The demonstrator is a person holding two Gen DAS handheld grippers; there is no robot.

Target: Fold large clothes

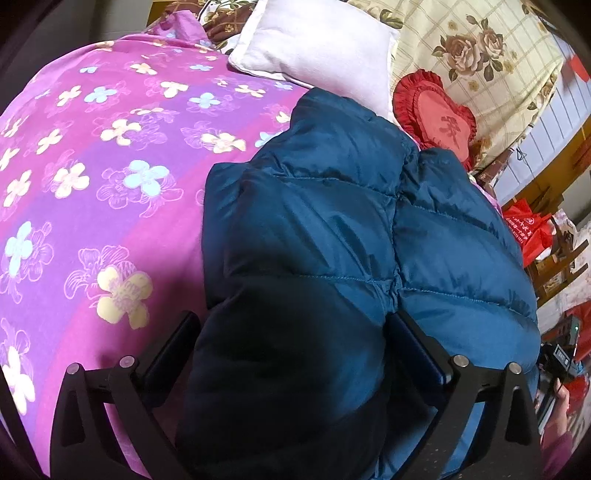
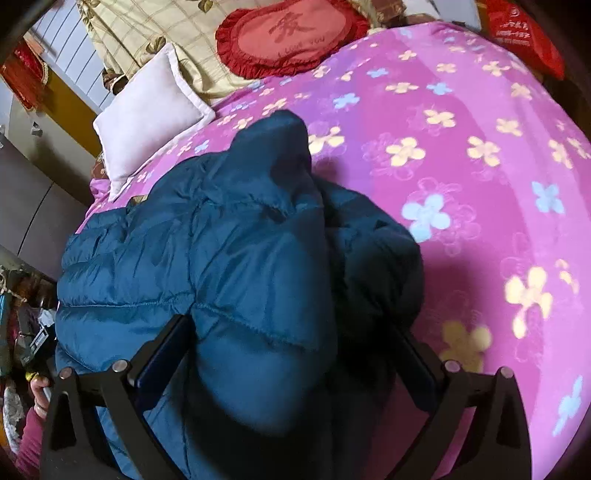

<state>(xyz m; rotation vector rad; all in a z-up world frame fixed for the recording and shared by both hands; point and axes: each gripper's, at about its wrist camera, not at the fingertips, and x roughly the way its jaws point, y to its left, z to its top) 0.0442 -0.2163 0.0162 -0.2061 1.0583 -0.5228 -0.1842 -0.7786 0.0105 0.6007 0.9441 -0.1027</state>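
Left-wrist view: I see the quilted teal-blue down jacket (image 1: 332,229) lying on the pink-and-purple bedspread printed with pale flowers (image 1: 110,166), towards the near side of the bed. Its shell is glossy and puffy, divided by stitched seams into padded panels. The padding forms two thick lobes that meet along a vertical seam.

My left gripper (image 1: 291,332) stands with its black fingers (image 1: 421,347) wide apart. A dark, shaded fold of the jacket bulges up between them. The fabric lies against the inner face of the finger on the right of this view and just beside the other; I cannot tell whether either pad presses on it.

Right-wrist view: the same jacket appears as a rumpled mound. A padded part, perhaps a sleeve or the collar, rises to a rounded peak towards the far end of the bed. A darker fold falls away to the right of this view.

My right gripper (image 2: 291,332) also holds its fingers (image 2: 162,347) spread wide, straddling the near bulge of the jacket. Fabric touches the finger on the left of this view.

Background: a white square pillow (image 1: 317,48) lies just beyond the jacket, and a red frilled heart-shaped cushion (image 2: 291,33) lies farther on.
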